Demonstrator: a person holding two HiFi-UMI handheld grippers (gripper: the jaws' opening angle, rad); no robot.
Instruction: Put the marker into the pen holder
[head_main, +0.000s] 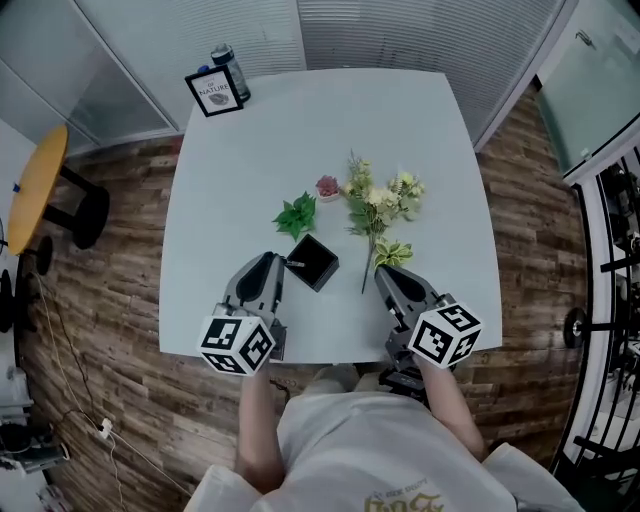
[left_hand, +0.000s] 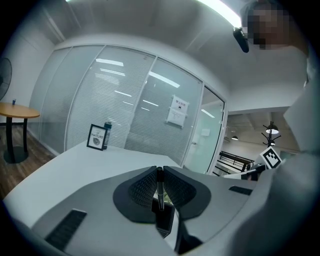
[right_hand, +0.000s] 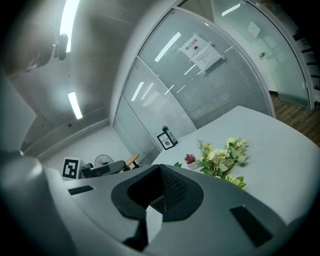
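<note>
The holder (head_main: 313, 262) stands on the table (head_main: 420, 120), near its front edge. The left gripper (head_main: 274, 264) is clenched on the marker (left_hand: 159, 192), right beside the holder's mouth. Insertion seems next: align over the opening, lower, let go. The right gripper (head_main: 384, 273) is closed on nothing. Only the left gripper view shows the pinch clearly.

An office meeting room: glass partition walls (head_main: 200, 30) with blinds stand just behind the white table (head_main: 250, 150), a paper notice (left_hand: 178, 110) hangs on the glass beyond it (print unreadable), and wood-plank floor (head_main: 130, 300) surrounds it.
</note>
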